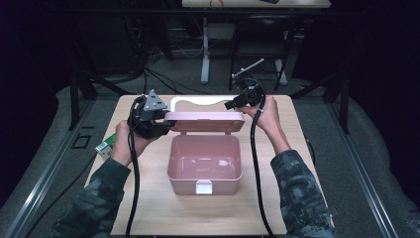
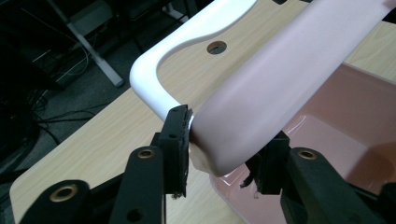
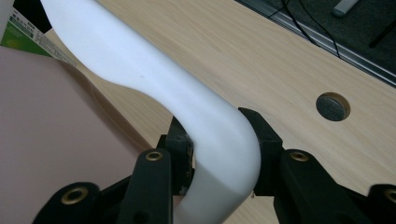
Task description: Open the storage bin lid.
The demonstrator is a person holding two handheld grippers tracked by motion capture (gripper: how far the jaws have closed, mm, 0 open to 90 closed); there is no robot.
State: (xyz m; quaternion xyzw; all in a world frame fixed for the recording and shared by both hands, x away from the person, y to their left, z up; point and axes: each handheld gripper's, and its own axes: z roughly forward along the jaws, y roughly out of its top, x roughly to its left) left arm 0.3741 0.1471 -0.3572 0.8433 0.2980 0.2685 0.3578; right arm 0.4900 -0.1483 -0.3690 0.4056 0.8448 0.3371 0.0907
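Observation:
A pink box [image 1: 171, 171] stands open in the middle of the wooden table, its white latch facing me. Its pink lid [image 1: 205, 121] is tilted up at the back, with a white handle [image 1: 198, 100] beyond it. My left gripper [image 1: 166, 124] is shut on the lid's left corner [image 2: 261, 93], one pad on each side, next to where the handle [image 2: 154, 79] joins. My right gripper [image 1: 233, 105] is shut on the curved right end of the white handle [image 3: 219, 140], and the lid's pink face [image 3: 46, 140] lies to its left.
A green and white carton [image 1: 105, 146] lies at the table's left edge, behind my left wrist, and its corner [image 3: 23, 32] peeks past the handle. The table [image 1: 297, 148] has a round cable hole [image 3: 332, 106]. Dark floor, cables and another table's legs lie beyond.

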